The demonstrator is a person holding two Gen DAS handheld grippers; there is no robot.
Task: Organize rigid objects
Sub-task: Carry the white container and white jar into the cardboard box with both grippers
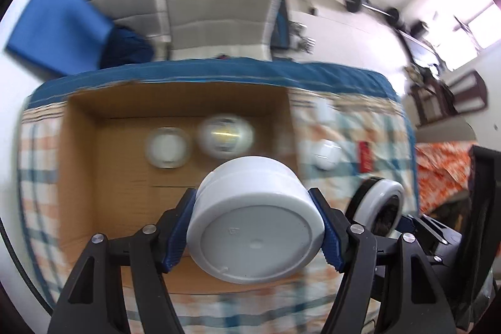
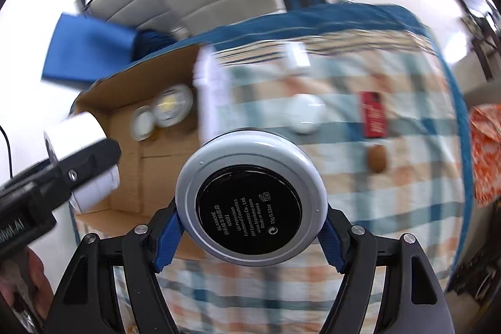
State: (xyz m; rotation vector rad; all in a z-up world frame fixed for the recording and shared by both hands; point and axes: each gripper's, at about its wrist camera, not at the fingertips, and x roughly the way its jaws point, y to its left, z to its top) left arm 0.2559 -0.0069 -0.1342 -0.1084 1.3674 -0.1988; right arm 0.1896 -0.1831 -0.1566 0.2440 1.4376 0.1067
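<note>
White jar [image 1: 255,221] gripped, left tool [image 1: 255,227] over cardboard box [image 1: 125,177] | right tool [image 2: 250,205] grips round compact [image 2: 250,196]

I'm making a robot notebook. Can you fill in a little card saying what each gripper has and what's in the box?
left gripper: shut on white jar
right gripper: shut on compact
box: open, two round jars inside
cloth: white tub, red packet, brown lump
</note>
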